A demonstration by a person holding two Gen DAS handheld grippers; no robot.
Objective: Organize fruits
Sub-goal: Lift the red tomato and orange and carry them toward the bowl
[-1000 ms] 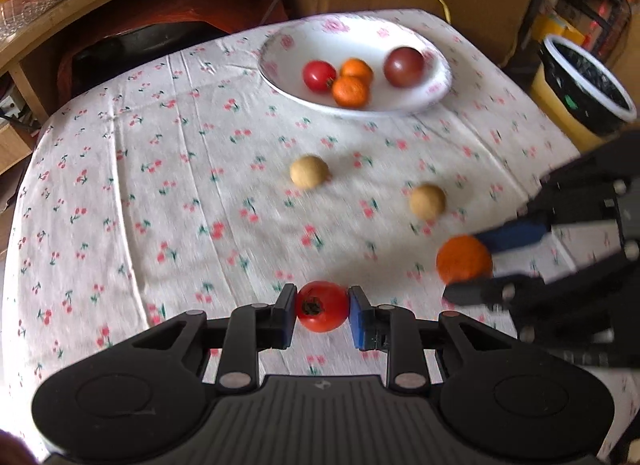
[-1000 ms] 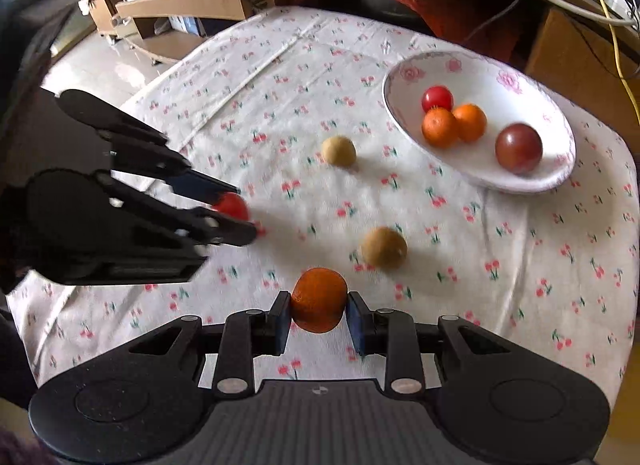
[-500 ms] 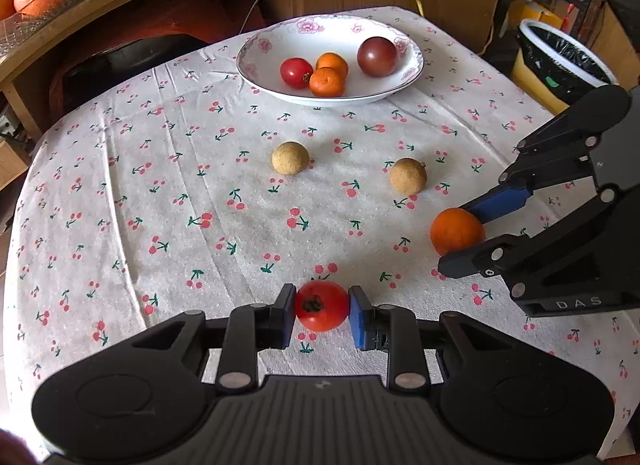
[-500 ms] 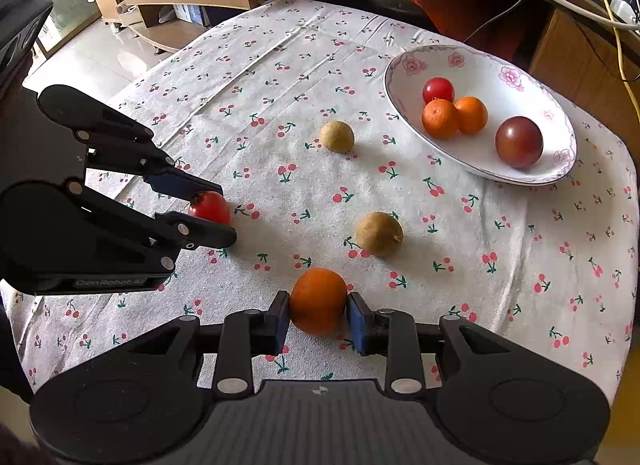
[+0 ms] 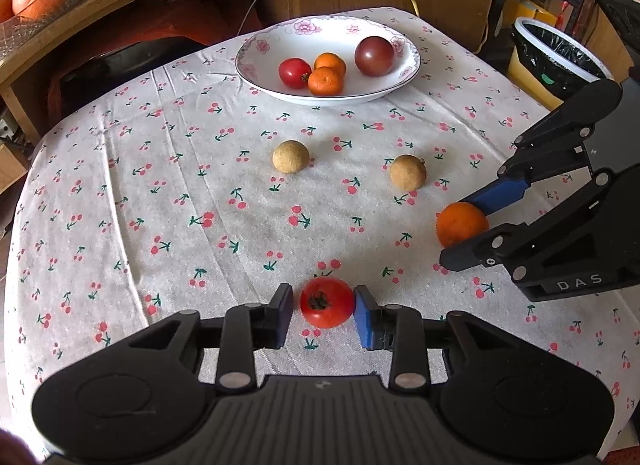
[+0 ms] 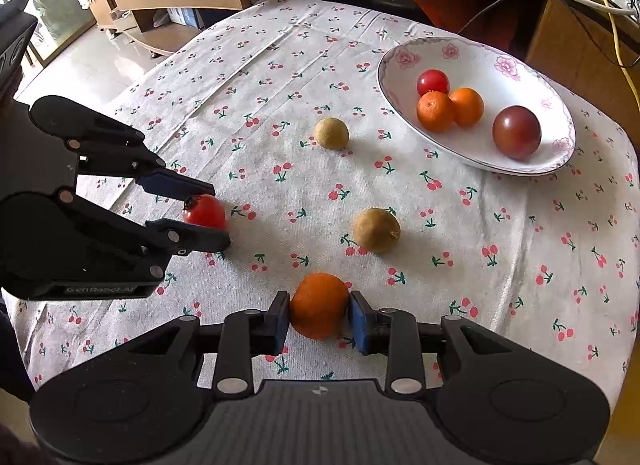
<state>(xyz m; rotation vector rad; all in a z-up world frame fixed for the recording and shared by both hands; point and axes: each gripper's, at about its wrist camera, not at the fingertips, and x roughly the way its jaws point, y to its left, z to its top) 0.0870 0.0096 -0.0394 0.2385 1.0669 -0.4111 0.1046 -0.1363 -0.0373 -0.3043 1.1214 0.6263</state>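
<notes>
Reading "DAS" on the right hand-held gripper (image 5: 466,221) beside an orange (image 5: 460,223).

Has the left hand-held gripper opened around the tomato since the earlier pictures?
Yes. The left hand-held gripper was clamped on the tomato before; now a gap shows beside its left finger pad, with the tomato resting on the tablecloth.

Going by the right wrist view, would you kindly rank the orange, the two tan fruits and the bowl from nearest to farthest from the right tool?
1. Orange, between the right tool pads.
2. Near tan fruit, just ahead, slightly right.
3. Far tan fruit, mid-table.
4. Bowl, far right.
</notes>
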